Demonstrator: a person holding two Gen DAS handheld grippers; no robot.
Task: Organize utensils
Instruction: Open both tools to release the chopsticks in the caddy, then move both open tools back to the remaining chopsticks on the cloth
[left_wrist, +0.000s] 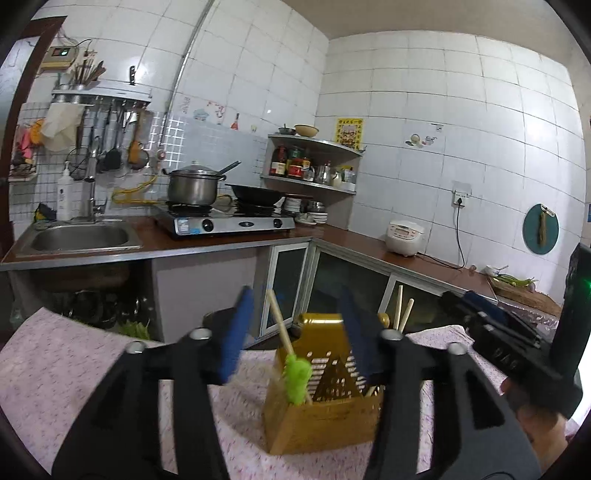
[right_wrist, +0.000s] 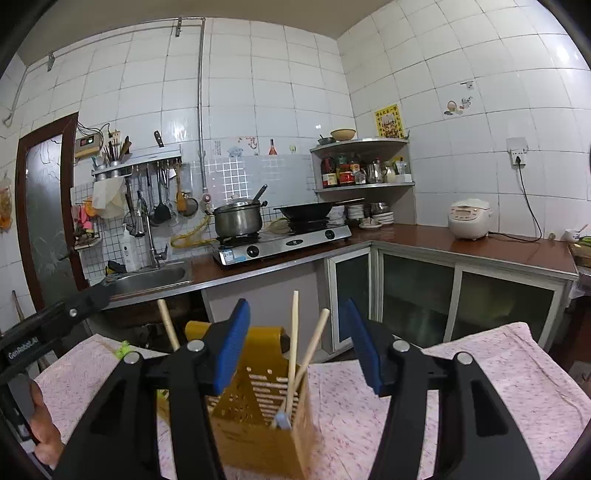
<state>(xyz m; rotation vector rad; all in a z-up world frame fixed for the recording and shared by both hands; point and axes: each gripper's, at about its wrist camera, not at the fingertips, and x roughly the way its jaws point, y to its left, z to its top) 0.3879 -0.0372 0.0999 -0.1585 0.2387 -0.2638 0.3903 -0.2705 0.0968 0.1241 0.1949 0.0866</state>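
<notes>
A golden perforated utensil holder (left_wrist: 325, 410) stands on a pink floral cloth; it also shows in the right wrist view (right_wrist: 258, 417). A wooden stick with a green grip (left_wrist: 297, 374) leans in its front slot. Two more wooden sticks (right_wrist: 295, 354) stand in it, one with a blue end. My left gripper (left_wrist: 295, 325) is open and empty just above the holder. My right gripper (right_wrist: 295, 343) is open and empty, its blue pads (right_wrist: 231, 347) on either side of the holder's top. The right gripper's body (left_wrist: 517, 343) shows at the right of the left wrist view.
The pink cloth (right_wrist: 480, 369) covers the table. Behind are a sink (left_wrist: 79, 236), a gas stove (left_wrist: 225, 221) with a pot and a wok, a corner shelf of bottles (left_wrist: 310, 166), a rice cooker (left_wrist: 404, 236) and glass cabinet doors (right_wrist: 417, 295).
</notes>
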